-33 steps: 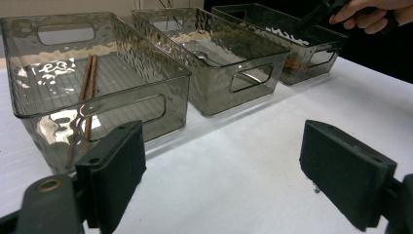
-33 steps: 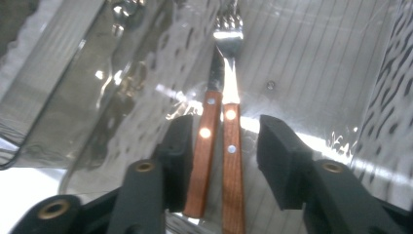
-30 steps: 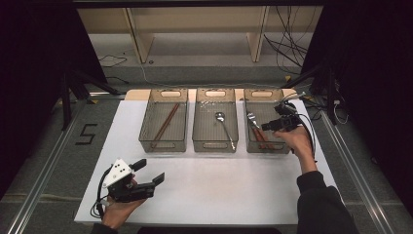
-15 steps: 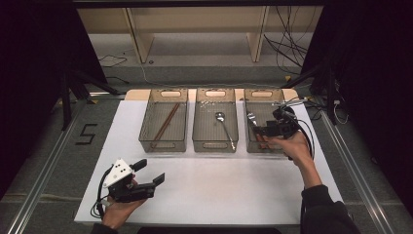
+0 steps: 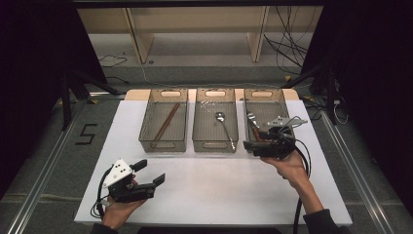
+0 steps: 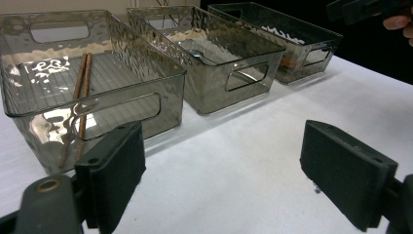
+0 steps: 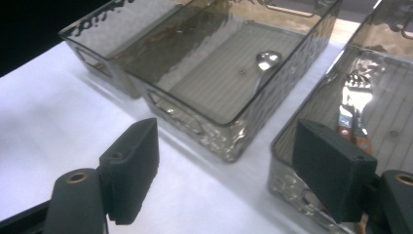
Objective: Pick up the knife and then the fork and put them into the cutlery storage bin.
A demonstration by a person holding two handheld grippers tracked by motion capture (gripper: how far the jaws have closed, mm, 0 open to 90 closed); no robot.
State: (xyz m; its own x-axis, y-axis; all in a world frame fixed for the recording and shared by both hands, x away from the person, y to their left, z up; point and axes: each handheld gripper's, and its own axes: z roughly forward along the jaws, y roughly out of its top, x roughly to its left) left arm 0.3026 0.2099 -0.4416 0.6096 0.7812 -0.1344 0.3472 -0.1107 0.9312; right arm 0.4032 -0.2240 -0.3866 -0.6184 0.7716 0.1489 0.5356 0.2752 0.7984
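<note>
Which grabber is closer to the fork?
Right. The right gripper hovers by the near end of the fork's bin, jaws just opened and empty; the left gripper sits far across the table.

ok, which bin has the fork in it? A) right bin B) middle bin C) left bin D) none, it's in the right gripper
A: the fork lies flat in the right bin, beside the open right gripper, whose jaws have just been opening with nothing between them.
</note>
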